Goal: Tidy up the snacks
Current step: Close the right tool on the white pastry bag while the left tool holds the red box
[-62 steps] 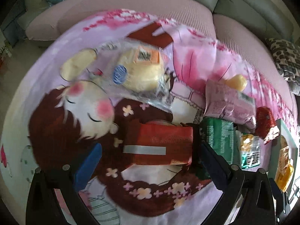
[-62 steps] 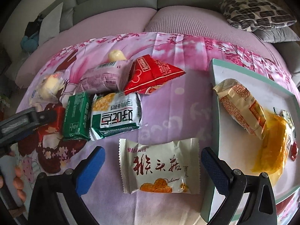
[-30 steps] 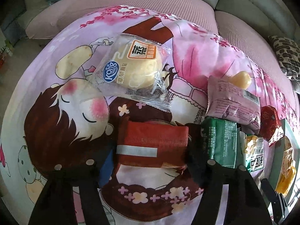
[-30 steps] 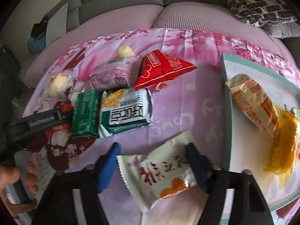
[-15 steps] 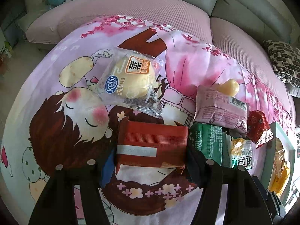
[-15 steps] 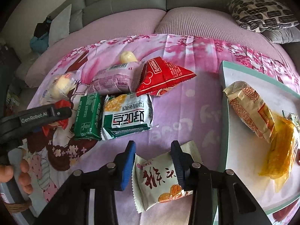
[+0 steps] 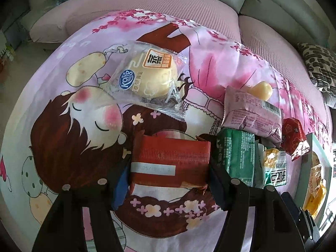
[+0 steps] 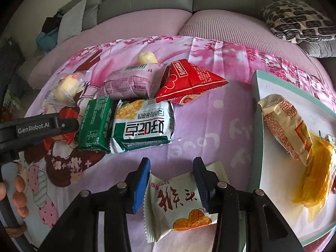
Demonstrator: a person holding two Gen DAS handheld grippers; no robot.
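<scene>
A printed pink cloth [image 8: 210,126] on a sofa holds several snack packets. My left gripper [image 7: 168,168] points steeply down, shut on a red snack packet [image 7: 170,157], its pads pressing both short ends. My right gripper [image 8: 171,166] has a white snack packet [image 8: 178,199] with red characters between its pads. They pinch the packet and its top edge is buckled, while the jaws are opening slightly. To the right stands a white tray with a teal rim [image 8: 255,126]. It holds a beige roll packet [image 8: 283,126] and a yellow packet [image 8: 315,176].
Loose on the cloth lie a green packet [image 8: 95,124], a white-and-green packet [image 8: 142,126], a pink packet [image 8: 132,84], a red triangular packet [image 8: 189,82], a bun in clear wrap [image 7: 147,77] and a small yellow ball [image 8: 147,57]. Sofa cushions rise behind. A person's fingers [image 8: 20,197] show at the left edge.
Both grippers stood open around their packets two seconds ago. The left closed on the red packet first. The right then closed on the white packet, crumpling it inward.
</scene>
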